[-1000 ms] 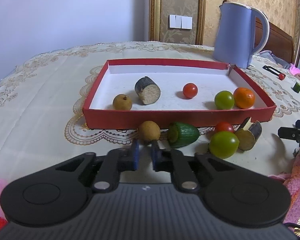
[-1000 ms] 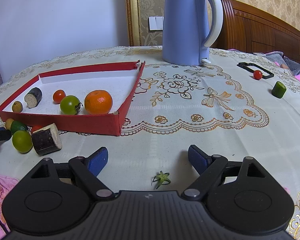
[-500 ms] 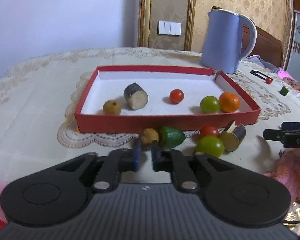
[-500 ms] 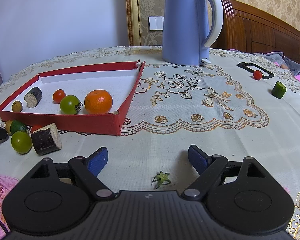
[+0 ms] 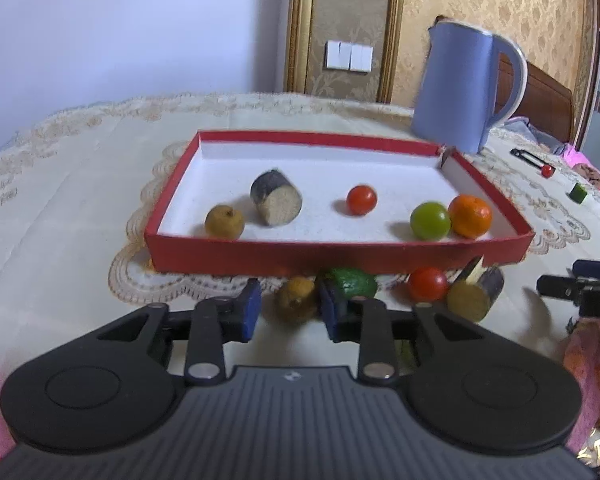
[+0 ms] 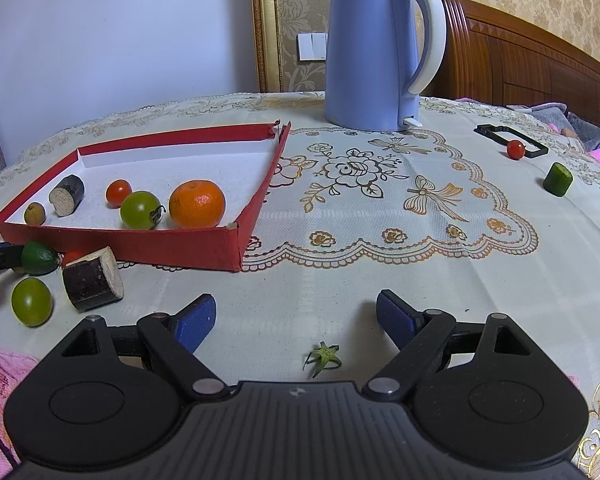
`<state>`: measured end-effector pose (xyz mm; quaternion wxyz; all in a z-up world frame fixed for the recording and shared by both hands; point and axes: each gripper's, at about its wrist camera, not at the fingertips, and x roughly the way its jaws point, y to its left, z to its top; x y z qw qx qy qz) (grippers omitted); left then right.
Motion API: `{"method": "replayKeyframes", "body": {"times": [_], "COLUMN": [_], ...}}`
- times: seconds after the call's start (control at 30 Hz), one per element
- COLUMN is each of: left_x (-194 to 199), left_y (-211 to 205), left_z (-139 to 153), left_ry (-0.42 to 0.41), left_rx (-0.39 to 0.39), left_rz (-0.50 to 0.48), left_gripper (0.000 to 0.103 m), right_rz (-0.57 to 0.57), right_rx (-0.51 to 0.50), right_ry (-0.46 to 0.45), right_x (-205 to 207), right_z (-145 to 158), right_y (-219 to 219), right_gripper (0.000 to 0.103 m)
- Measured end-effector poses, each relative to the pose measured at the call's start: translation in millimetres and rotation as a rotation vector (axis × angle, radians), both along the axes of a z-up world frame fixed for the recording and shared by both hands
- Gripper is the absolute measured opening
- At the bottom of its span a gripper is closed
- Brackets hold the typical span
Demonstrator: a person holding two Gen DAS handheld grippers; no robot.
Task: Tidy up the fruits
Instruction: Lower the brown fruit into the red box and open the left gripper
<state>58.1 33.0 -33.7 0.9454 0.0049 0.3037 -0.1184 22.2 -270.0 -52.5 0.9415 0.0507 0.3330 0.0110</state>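
While both hand-held grippers gape empty, a lace tablecloth (image 6: 380, 240) meets gold-patterned wallpaper (image 6: 320, 0).

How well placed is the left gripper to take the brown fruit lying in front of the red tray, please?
Probably well: the left gripper, jaws opening, already has the brown fruit between its pads, untouched. The green fruit crowds one finger.

black claw (image 6: 294, 320) bodies, blue finger pads (image 6: 194, 322), silver pivot screws.
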Motion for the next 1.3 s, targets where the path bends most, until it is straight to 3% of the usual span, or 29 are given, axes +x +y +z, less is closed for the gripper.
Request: {"method": "replayKeyframes", "body": {"times": [0.23, 0.5, 0.77, 1.13, 1.3], "left_x": [-1, -9, 15, 63, 65], "left_y": [3, -2, -20, -48, -42], "left_z": [-2, 16, 33, 6, 0], "left_ry": [0.012, -0.038, -0.07, 0.0, -0.003], "left_rx": [-0.01, -0.02, -0.02, 0.067, 0.056], "left_rz": [0.006, -0.008, -0.013, -0.008, 0.015], "left_gripper": [0.023, 0.023, 0.023, 0.024, 0.025], "right_rz": [0.0, -0.001, -0.001, 0.002, 0.005], "right_rx": [0.0, 0.006, 0.008, -0.004, -0.025], "right_ry": [0.0, -0.001, -0.002, 0.002, 0.008], "right_x": [0, 0, 0, 1, 1], "right_z": [0, 0, 0, 0, -1], "right_y": [-1, -1, 0, 0, 3], "right_gripper": [0.088, 0.088, 0.088, 0.089, 0.089]}}
